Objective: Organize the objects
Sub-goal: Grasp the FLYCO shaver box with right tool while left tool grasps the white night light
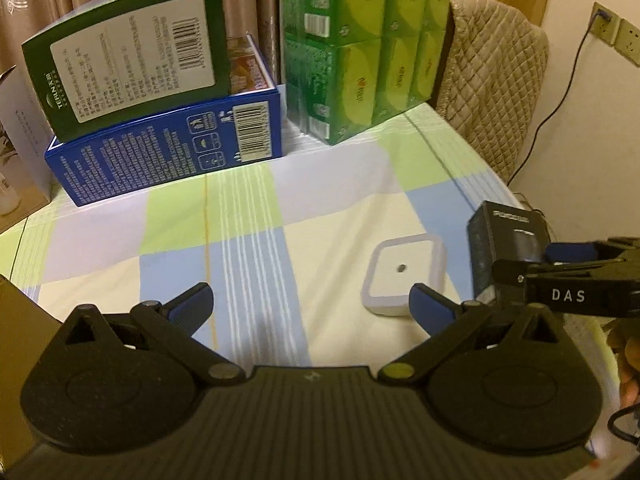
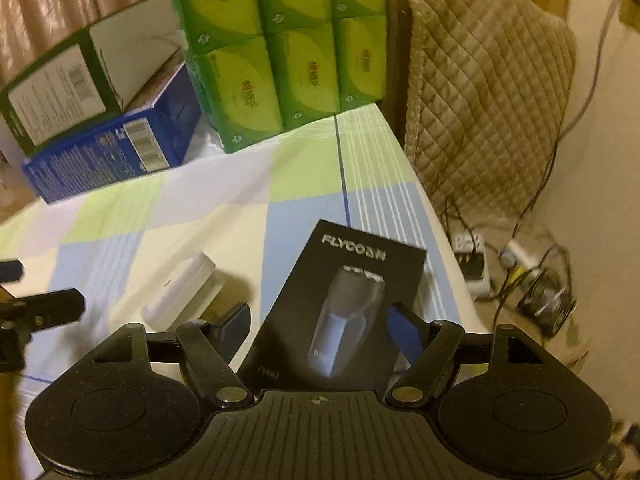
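My right gripper (image 2: 322, 326) is shut on a black FLYCO shaver box (image 2: 344, 304) and holds it tilted above the checked tablecloth (image 2: 200, 220) near the table's right edge. The box (image 1: 506, 250) and the right gripper (image 1: 532, 268) also show at the right of the left wrist view. A white square night light (image 1: 404, 276) lies flat on the cloth, left of the box; it also shows in the right wrist view (image 2: 182, 290). My left gripper (image 1: 312, 306) is open and empty, low over the cloth, with its right finger beside the night light.
A blue box (image 1: 168, 152) lies at the back left with a dark green box (image 1: 132, 60) on top. A pack of green tissue packets (image 1: 360, 44) stands at the back. A quilted chair (image 2: 484, 92) stands to the right, with cables and a power strip (image 2: 516, 256) on the floor.
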### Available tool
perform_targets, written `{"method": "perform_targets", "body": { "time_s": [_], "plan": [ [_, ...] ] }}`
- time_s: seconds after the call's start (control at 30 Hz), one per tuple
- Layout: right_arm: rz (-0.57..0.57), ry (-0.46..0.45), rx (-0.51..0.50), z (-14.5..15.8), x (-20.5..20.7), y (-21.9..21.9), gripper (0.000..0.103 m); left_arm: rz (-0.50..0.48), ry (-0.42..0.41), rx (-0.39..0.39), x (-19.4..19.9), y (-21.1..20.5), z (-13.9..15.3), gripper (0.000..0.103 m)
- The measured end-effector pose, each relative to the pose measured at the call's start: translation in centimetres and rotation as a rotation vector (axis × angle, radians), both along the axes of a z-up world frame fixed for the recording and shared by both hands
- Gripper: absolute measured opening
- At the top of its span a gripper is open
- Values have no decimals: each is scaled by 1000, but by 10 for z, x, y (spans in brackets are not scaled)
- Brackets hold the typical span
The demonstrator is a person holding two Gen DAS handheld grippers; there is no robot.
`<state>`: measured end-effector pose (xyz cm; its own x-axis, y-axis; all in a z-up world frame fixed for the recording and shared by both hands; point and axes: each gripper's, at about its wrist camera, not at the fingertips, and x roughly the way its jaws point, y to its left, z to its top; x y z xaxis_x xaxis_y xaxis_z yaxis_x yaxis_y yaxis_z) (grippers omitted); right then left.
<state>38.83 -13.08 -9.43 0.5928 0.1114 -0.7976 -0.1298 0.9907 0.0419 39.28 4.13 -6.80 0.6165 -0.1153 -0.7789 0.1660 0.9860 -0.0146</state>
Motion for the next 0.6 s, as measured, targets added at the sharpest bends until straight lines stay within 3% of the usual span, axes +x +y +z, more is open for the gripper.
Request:
{"method": "perform_targets", "body": {
  "time_s": [0.23,0.37,0.6],
  "plan": [
    [-12,-15,-100,-8,0,8,80,12,14,-2,6,6,-10,102],
    [-27,-1,-96,-18,4,5,85,29,22,-7,8,8,-14,102],
    [21,12,-39,-27,-1,-4,83,0,28,-2,8,0,-17,102]
  ]
}}
